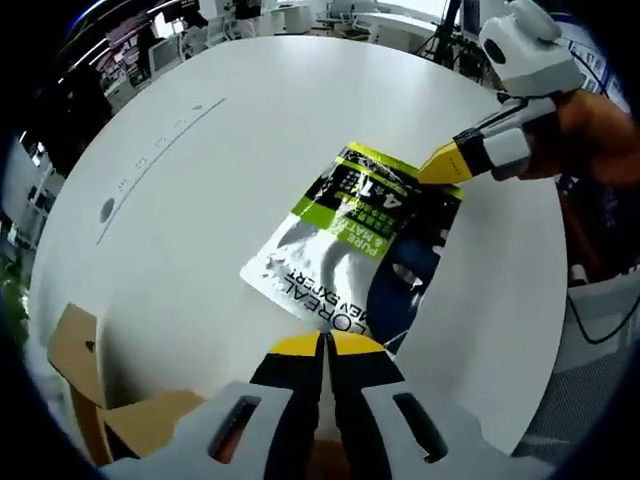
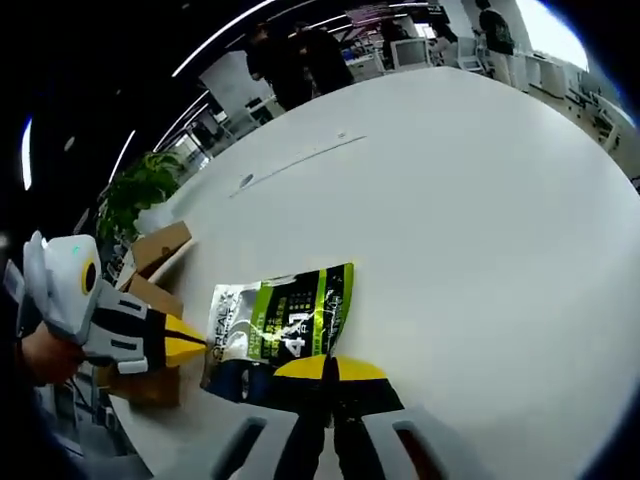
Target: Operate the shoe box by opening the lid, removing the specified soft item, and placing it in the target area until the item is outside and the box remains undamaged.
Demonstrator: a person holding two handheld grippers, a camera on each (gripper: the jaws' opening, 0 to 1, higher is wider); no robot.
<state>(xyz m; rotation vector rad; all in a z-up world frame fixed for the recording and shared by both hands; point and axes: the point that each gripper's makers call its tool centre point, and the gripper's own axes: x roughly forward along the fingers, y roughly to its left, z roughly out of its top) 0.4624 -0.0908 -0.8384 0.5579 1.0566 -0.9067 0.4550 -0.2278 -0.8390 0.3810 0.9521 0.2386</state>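
A soft pouch (image 1: 345, 240) printed green, black and silver lies flat on the round white table (image 1: 230, 120). My left gripper (image 1: 325, 342) is shut, its yellow tips pinched on the pouch's near edge. My right gripper (image 1: 440, 168) comes in from the right and meets the far corner. In the right gripper view the pouch (image 2: 290, 320) lies just ahead of my right gripper (image 2: 327, 368), shut on its near edge. The left gripper (image 2: 190, 345) touches its left edge. The brown cardboard shoe box (image 1: 80, 355) stands open at the table's edge, also seen as the box (image 2: 155, 250).
A person's hand (image 1: 590, 135) holds the right gripper. The white table (image 2: 470, 200) has much bare surface beyond the pouch, with a small round port (image 2: 245, 182). A green plant (image 2: 140, 190) and standing people (image 2: 300, 55) are beyond the table.
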